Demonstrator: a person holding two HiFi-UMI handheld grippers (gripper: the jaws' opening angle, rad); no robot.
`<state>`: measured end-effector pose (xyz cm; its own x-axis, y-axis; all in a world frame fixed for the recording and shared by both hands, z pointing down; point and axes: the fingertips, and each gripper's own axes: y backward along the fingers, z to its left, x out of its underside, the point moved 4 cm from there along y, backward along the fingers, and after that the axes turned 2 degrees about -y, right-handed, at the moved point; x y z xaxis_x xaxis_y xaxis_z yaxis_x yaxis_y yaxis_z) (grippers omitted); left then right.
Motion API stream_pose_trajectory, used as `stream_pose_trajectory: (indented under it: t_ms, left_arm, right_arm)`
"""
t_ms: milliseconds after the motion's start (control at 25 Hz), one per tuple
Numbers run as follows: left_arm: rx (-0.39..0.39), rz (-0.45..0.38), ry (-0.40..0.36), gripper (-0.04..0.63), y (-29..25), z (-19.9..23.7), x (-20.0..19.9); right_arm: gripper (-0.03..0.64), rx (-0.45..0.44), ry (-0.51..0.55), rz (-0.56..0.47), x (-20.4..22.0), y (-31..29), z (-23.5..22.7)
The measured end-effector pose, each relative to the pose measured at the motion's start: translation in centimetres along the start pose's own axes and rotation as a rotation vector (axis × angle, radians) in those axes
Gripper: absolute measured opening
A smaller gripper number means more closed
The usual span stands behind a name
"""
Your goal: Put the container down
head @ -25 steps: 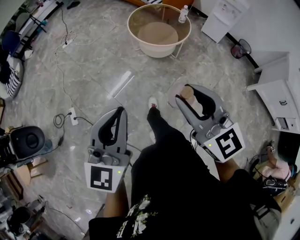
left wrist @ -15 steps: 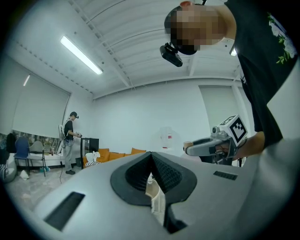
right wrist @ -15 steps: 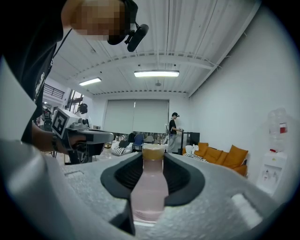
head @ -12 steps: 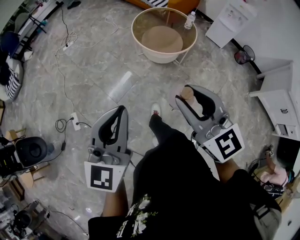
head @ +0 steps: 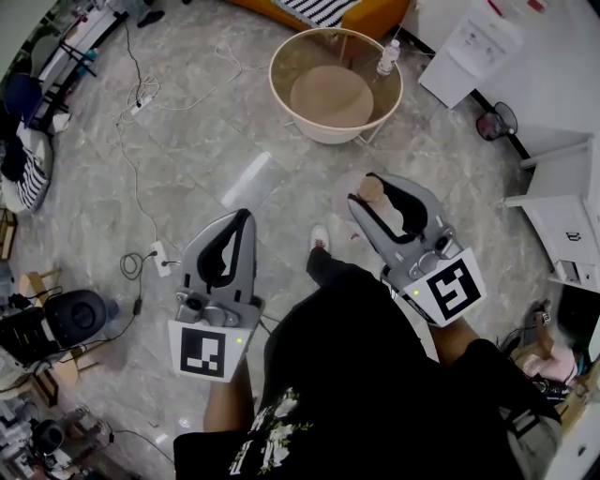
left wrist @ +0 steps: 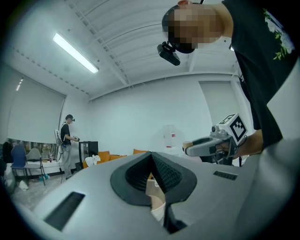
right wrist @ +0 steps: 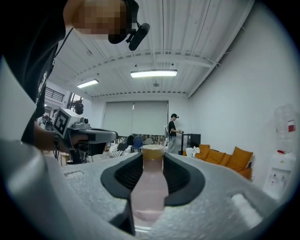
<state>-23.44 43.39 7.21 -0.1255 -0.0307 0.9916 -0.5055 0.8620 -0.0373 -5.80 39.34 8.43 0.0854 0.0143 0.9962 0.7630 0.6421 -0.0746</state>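
Two tongs, mine. Left (head: 246,217): jaws pinched together, empty. Right (head: 367,191): clamped on one container (right wrist: 150,187), pink, tan cap toward jaw tips, carried over floor, short of one round table (head: 273,71). One water bottle (head: 385,58) at table edge. Versus second ago: table nearer; sofa (head: 375,11) now showing; grip unchanged.

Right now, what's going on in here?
A person holds a gripper in each hand above a tiled floor. The right gripper is clamped on a pink bottle with a tan cap. The left gripper is shut and empty. The bottle hasn't been set down yet; a round table stands ahead.
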Motion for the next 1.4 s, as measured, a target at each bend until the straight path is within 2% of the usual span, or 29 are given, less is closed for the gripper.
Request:
stream_pose_trajectory:
  t_ms: [160, 280, 360, 520, 680, 880, 1400]
  left_arm:
    - [0.004, 0.004, -0.015, 0.006, -4.0, 2.0, -0.5]
    - [0.003, 0.008, -0.023, 0.006, -6.1, 3.0, -0.7]
    - [-0.001, 0.004, -0.041, 0.006, -7.3, 3.8, -0.5]
    - [-0.007, -0.005, -0.024, 0.006, -10.1, 5.3, 0.0]
    - [-0.009, 0.007, -0.022, 0.006, -11.8, 6.8, 0.7]
    - [-0.018, 0.004, -0.015, 0.005, -13.2, 9.5, 1.0]
    - [0.064, -0.022, -0.006, 0.006, -19.2, 16.4, 1.7]
  right_arm:
    - [0.127, 0.015, 0.001, -0.041, -0.7, -2.7, -3.9]
    - [0.127, 0.004, -0.031, -0.013, -0.5, -4.0, -5.4]
    - [0.127, -0.004, -0.005, -0.004, -0.3, -5.1, -6.7]
    - [0.127, 0.009, 0.011, -0.054, -0.4, -7.6, -9.4]
    - [0.127, -0.002, -0.014, -0.014, 0.1, -9.5, -10.7]
    - [0.127, 0.002, -0.031, -0.030, -0.1, -11.3, -11.5]
    - [0.127, 0.088, -0.007, -0.006, -0.3, -18.2, -15.3]
